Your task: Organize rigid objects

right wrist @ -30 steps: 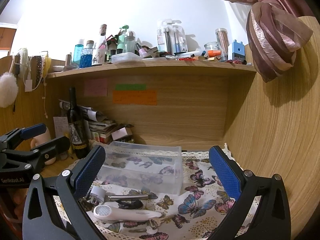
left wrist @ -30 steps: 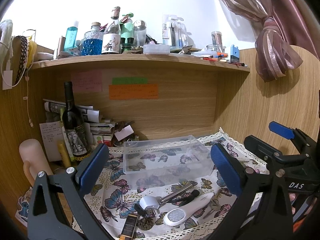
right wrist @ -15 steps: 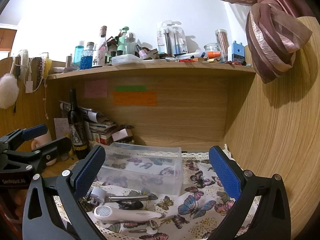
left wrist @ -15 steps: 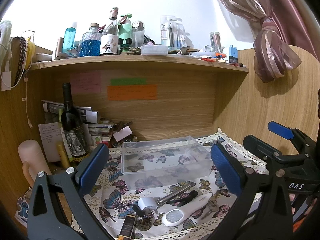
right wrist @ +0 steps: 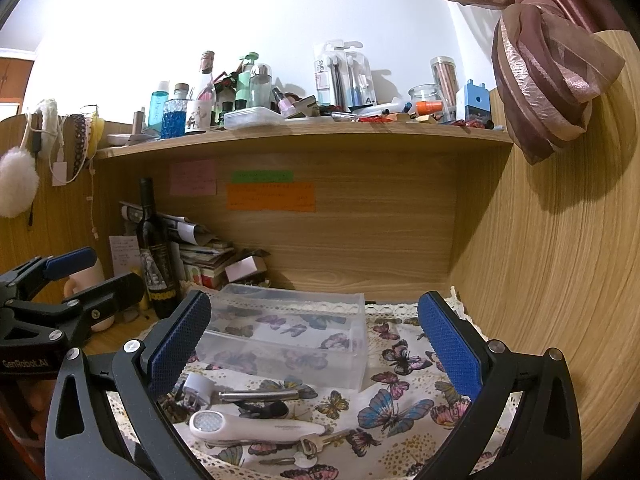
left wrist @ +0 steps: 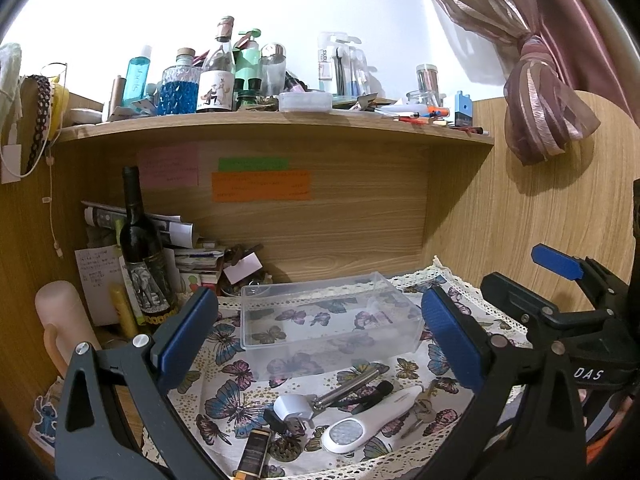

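Observation:
A clear plastic box stands empty on the butterfly cloth. In front of it lie a white handheld device, a metal roller tool, a black clip, keys and a dark lighter. My left gripper is open and empty above these items. My right gripper is open and empty, level with the box. Each gripper shows at the edge of the other's view.
A dark wine bottle, stacked papers and a pink cylinder stand at the left. A crowded wooden shelf hangs overhead. A wooden side wall closes the right.
Both views have shifted very slightly; the scene sits a little lower and closer in the left wrist view. No object has moved and both grippers stay open.

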